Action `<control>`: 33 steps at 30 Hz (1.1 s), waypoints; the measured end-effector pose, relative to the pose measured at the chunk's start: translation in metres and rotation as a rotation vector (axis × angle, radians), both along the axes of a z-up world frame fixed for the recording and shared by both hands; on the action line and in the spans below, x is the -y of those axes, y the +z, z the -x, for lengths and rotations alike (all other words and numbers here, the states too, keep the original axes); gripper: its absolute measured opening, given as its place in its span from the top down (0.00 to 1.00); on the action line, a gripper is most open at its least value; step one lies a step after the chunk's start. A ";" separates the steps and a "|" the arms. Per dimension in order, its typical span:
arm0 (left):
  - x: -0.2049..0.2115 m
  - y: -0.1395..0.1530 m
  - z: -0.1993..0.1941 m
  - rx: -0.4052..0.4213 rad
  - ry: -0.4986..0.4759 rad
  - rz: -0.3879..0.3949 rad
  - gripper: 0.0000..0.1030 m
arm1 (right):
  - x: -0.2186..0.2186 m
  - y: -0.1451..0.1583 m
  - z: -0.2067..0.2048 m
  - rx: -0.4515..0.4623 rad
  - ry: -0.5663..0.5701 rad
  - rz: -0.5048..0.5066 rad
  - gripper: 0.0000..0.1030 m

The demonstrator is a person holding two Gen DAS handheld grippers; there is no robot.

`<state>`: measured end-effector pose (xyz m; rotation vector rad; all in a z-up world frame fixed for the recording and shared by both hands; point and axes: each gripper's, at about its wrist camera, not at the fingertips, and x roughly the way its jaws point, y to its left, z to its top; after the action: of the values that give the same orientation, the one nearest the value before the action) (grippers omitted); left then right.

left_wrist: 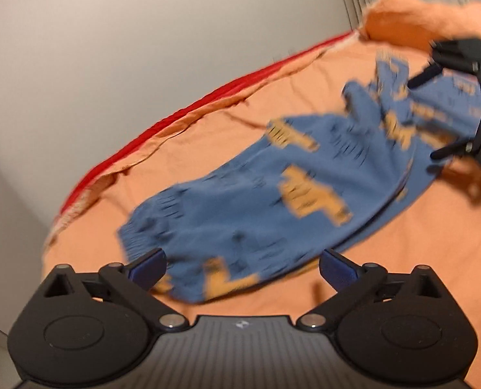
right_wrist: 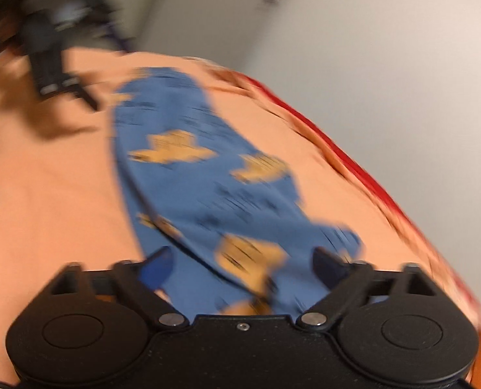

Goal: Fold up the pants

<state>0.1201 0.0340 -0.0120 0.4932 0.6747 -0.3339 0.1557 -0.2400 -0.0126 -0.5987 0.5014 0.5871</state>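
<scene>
Blue pants with tan animal prints (left_wrist: pixel 272 194) lie stretched out on an orange bedsheet (left_wrist: pixel 402 275); they also show in the right wrist view (right_wrist: pixel 191 168). My left gripper (left_wrist: pixel 242 267) is open, its blue-padded fingers spread over one end of the pants. My right gripper (right_wrist: pixel 242 265) is open over the other end, with cloth between the spread fingers. Each gripper shows in the other's view: the right one (left_wrist: pixel 434 113) at the far end, the left one (right_wrist: pixel 78 94) blurred beside the far end. Both views are motion-blurred.
A red mattress edge (left_wrist: pixel 175 113) runs along the bed's far side under the sheet, against a pale wall (left_wrist: pixel 143 32). An orange pillow or bunched sheet (left_wrist: pixel 418 22) lies at the bed's far end. Orange sheet extends on the near side of the pants.
</scene>
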 end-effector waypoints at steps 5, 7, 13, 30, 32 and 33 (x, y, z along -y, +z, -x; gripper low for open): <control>0.058 -0.005 -0.004 0.024 -0.002 0.078 0.00 | 0.065 -0.001 -0.007 -0.075 -0.259 -0.209 0.01; 0.085 -0.007 -0.002 0.058 -0.038 0.070 0.00 | 0.090 -0.003 -0.011 -0.126 -0.330 -0.295 0.01; 0.167 -0.020 0.016 0.236 -0.196 -0.133 0.01 | 0.150 -0.006 -0.030 -0.243 -0.449 -0.510 0.01; 0.220 -0.045 0.009 0.143 -0.419 -0.275 0.58 | 0.238 -0.018 -0.112 -0.396 -0.743 -0.817 0.21; 0.225 -0.049 0.012 0.142 -0.443 -0.298 0.66 | 0.247 -0.021 -0.121 -0.390 -0.771 -0.827 0.26; 0.228 -0.051 0.012 0.131 -0.449 -0.308 0.70 | 0.252 -0.024 -0.125 -0.390 -0.781 -0.838 0.29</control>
<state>0.1086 -0.1936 -0.0629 0.9567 0.4839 -0.6178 0.2811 -0.4918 -0.0365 0.5210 0.7338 0.1146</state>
